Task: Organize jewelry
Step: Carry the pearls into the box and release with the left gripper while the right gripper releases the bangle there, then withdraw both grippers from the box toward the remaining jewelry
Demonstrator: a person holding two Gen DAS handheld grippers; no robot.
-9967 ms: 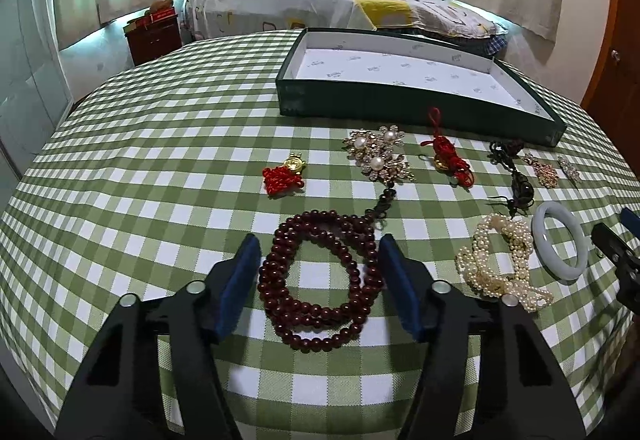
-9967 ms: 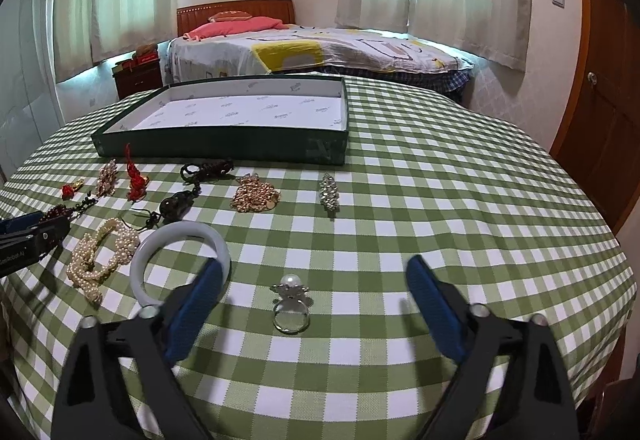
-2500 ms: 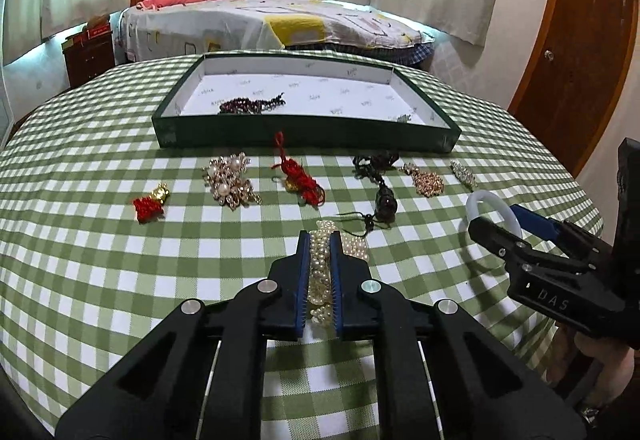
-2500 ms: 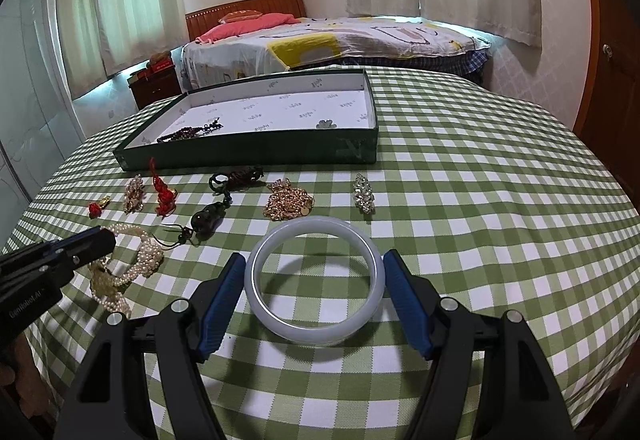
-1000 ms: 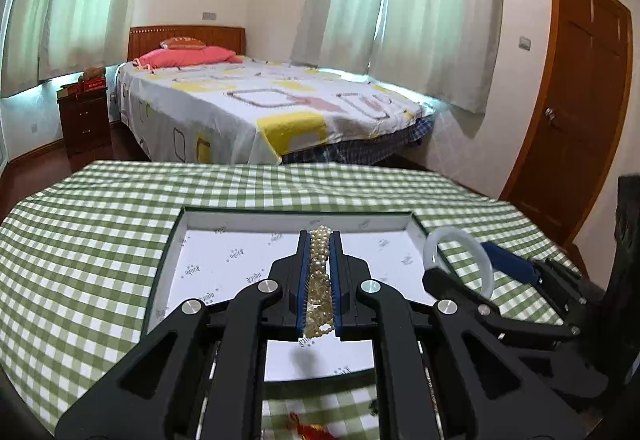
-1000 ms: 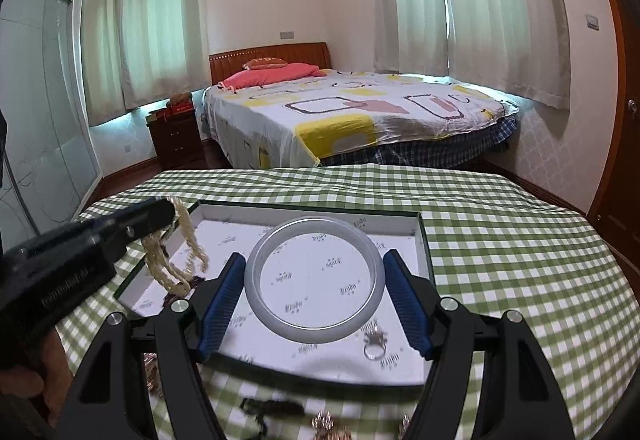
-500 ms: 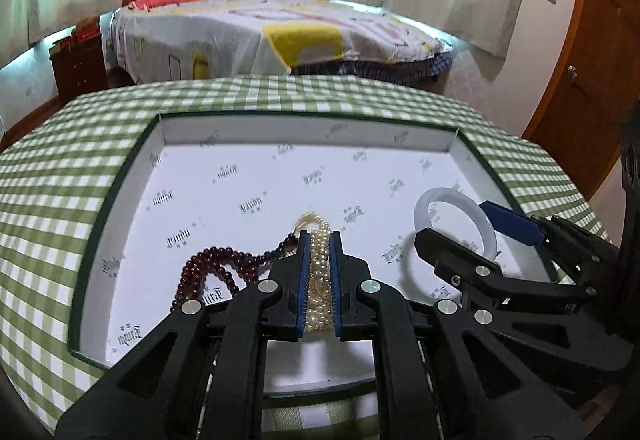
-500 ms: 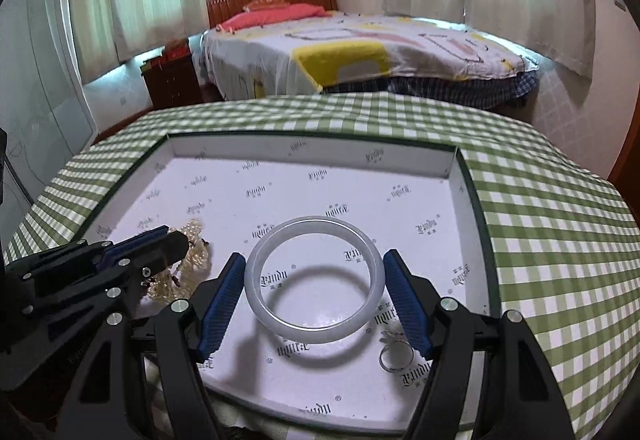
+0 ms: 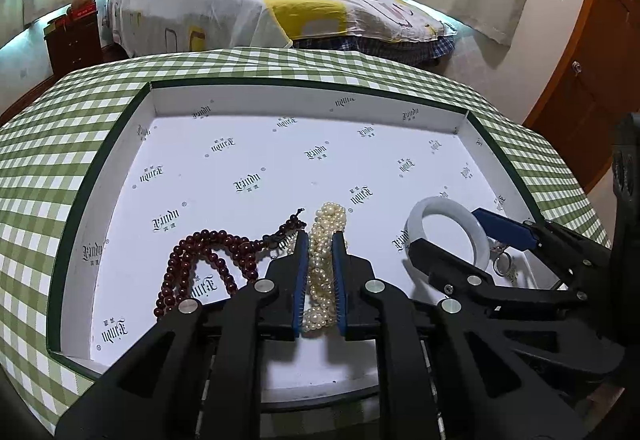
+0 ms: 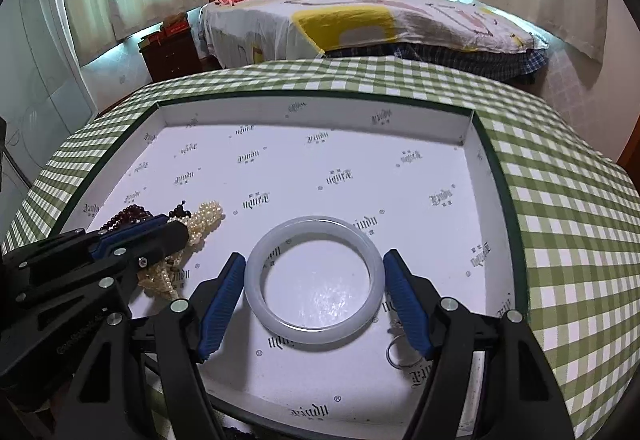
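Over the green-rimmed box (image 9: 100,160), everything happens at the near edge. Far left on the box's white lining lies the dark red bead strand (image 9: 200,260), looped loosely and out of the way, which leaves open lining beyond it for more pieces. Just right of the beads, the left hand-held gripper (image 9: 320,272) is down low inside the box, its blue pads clenched on the pearl necklace (image 9: 326,240); the pearls bunch up between the fingers and spill forward onto the lining, touching the tail of the bead strand. That low, level reach looks to me like a set-down about to be finished.

Moving right, the right hand-held gripper (image 10: 314,280) comes in from the box's near edge, tilted down, fingers spread wide around the pale jade bangle (image 10: 314,280). The left pad touches the bangle's rim, the right one looks a hair off it, so I cannot tell whether it grips or has let go. The bangle appears to rest flat on the lining. Just right of it, near the box's right wall, a small silver ring (image 10: 396,354) peeks from behind the blue pad.
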